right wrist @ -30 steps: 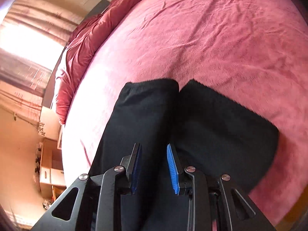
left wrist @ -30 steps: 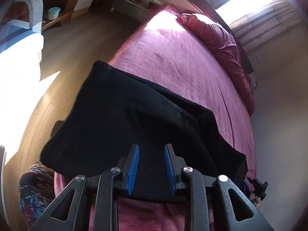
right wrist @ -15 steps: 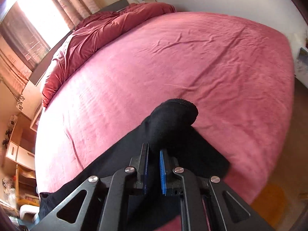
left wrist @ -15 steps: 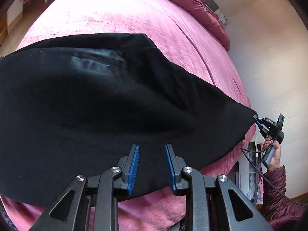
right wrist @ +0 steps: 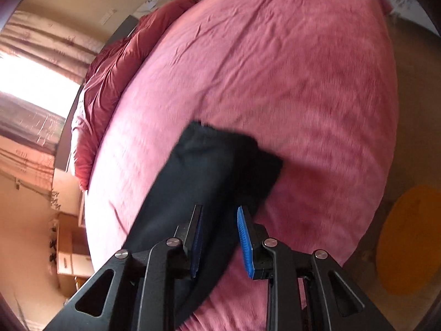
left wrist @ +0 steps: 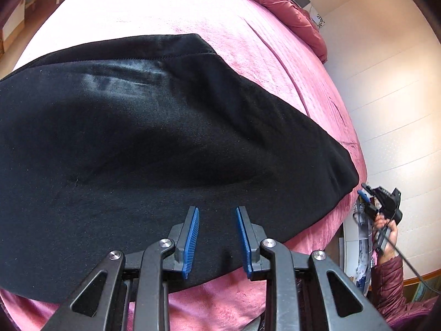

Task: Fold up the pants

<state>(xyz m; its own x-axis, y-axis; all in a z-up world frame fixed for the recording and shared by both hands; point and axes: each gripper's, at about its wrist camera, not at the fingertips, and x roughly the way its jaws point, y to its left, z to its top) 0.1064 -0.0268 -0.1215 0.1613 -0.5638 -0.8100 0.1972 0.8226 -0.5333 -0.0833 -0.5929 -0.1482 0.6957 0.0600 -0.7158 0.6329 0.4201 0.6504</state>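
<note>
Black soft-fabric pants (left wrist: 154, 149) lie flat on the pink plush-covered bed (left wrist: 209, 22), along its near edge, with the crumpled dark-red duvet (left wrist: 286, 8) bunched at the bed's far end. Left gripper (left wrist: 216, 238) sits over the near edge of the pants, its jaws apart with the pants beneath them; right gripper (left wrist: 377, 197) is just beside the pants' right end, off the bed's right edge. In the right wrist view the right gripper (right wrist: 219, 238) is over the pants (right wrist: 204, 182), bed (right wrist: 303, 82) beyond, round orange floor mat (right wrist: 410, 251) on the floor to the right, duvet (right wrist: 110, 88) far left.
</note>
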